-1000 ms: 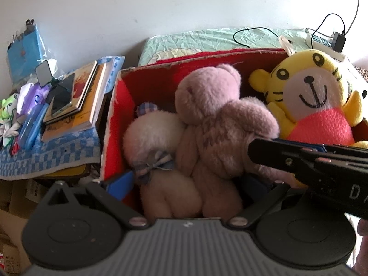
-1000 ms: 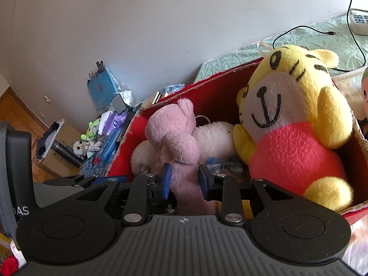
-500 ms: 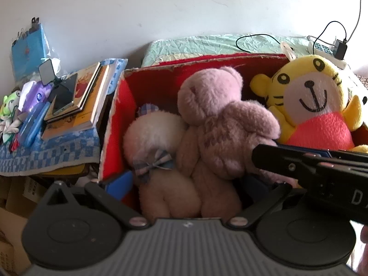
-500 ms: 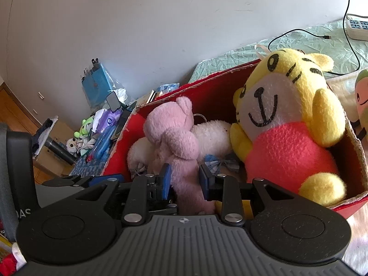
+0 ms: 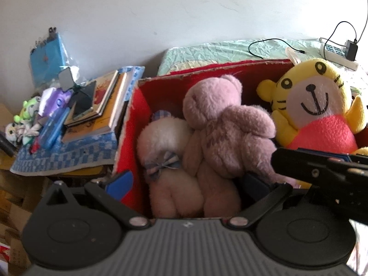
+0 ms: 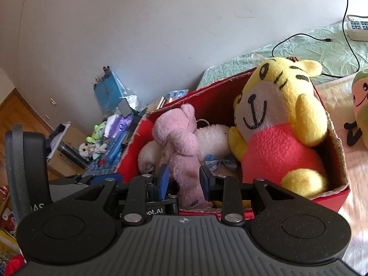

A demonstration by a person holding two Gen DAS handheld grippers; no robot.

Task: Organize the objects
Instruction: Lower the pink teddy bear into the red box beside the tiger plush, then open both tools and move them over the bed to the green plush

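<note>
Red box (image 6: 333, 138), right gripper (image 6: 184, 179) clamping pink bear (image 6: 179, 142) — left gripper (image 5: 186, 181) spread wide.

- Soft daylight fills both views; the white wall (image 5: 184, 18) is evenly lit, slightly grey toward the upper corners.
- The far right of the right wrist view is washed out: the bedding (image 6: 358, 165) glares pale pink-white, with smeared detail.
- The red box (image 5: 138, 119) holds deep shadow inside, between the plush toys.
- Fisheye distortion bends the wall line and the bed (image 5: 230, 48) edge; dark vignetting cuts the frame corners.
- The left wrist view is mildly soft; the clutter at left (image 5: 27, 124) blurs, as do the books (image 5: 101, 115).
- The black gripper body (image 6: 184, 241) at the bottom of each view stays dim but sharp, its ribs clear.
</note>
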